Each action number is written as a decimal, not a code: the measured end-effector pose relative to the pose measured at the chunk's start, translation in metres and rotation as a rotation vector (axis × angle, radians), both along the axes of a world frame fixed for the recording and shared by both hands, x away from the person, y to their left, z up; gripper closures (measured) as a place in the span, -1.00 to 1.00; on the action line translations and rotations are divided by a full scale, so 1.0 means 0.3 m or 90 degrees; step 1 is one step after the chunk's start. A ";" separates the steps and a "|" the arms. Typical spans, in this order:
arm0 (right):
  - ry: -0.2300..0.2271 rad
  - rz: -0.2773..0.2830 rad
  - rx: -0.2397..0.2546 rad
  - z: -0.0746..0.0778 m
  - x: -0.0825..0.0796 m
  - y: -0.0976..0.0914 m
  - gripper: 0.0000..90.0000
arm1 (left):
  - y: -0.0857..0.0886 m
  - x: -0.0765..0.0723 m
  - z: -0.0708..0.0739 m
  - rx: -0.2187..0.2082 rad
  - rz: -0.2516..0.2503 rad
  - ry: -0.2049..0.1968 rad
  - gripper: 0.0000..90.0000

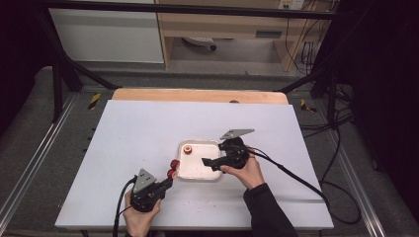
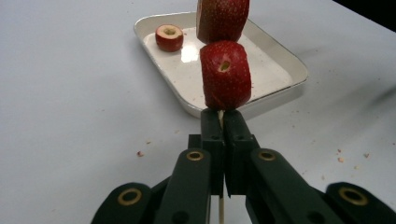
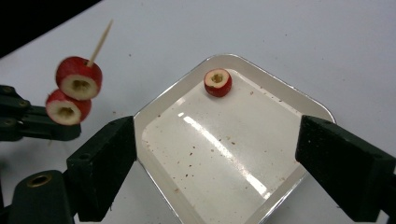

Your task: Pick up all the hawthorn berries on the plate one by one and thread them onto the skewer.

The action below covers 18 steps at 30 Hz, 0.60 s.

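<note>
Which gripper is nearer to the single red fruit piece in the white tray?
Right. The right gripper hangs over the tray; the left gripper sits outside it, farther from the piece.

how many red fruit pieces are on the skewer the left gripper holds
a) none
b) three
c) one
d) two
d: the left gripper is shut on the wooden skewer, which carries two cored fruit pieces; a third piece lies in the white tray.
</note>
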State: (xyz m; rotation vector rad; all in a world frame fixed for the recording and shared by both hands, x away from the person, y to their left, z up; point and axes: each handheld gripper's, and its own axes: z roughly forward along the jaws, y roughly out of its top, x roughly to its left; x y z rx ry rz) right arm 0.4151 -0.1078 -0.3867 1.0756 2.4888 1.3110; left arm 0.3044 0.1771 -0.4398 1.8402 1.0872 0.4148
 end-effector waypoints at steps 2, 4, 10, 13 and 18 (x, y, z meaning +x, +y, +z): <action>0.005 0.011 -0.034 0.002 0.023 0.027 -0.70 | 0.011 0.000 0.001 0.003 0.000 0.002 0.96; 0.013 0.025 -0.071 0.004 0.046 0.057 -0.70 | 0.022 -0.001 0.002 0.008 0.003 0.004 0.96; 0.020 0.051 -0.144 0.007 0.116 0.143 -0.67 | 0.056 -0.002 -0.005 0.018 0.008 0.005 0.96; 0.035 0.052 -0.159 0.002 0.151 0.180 -0.59 | 0.073 -0.001 -0.010 0.020 0.009 0.010 0.96; 0.060 0.048 -0.178 -0.016 0.192 0.228 -0.48 | 0.086 0.003 -0.016 0.027 0.012 0.015 0.96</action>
